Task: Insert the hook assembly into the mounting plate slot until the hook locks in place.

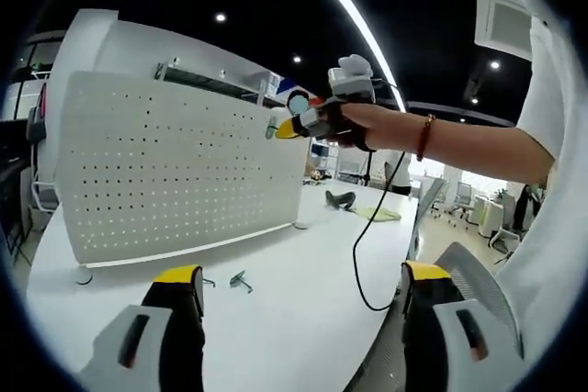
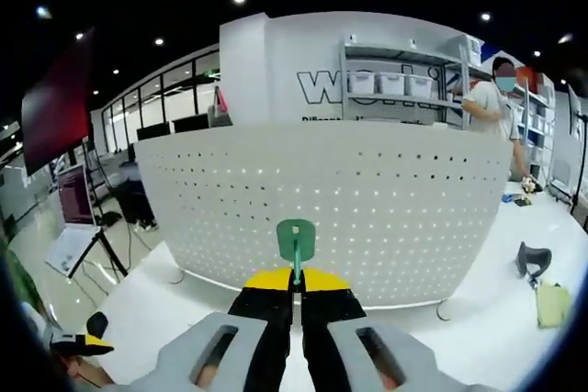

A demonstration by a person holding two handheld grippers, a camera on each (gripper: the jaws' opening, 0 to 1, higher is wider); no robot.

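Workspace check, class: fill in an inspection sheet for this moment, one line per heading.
Surface: white table, mostly bare.
Job's things: white pegboard upright on small feet; green hook clamped in the right hand-held gripper, facing the board, not yet inserted.
Clutter: small metal hooks lying before the board; dark object and yellow-green cloth farther off.
Grippers: left hand-held gripper open, empty; right shut on the hook.
Cables: black cable hanging from the right gripper.
Surroundings: open office, shelving, a person standing.
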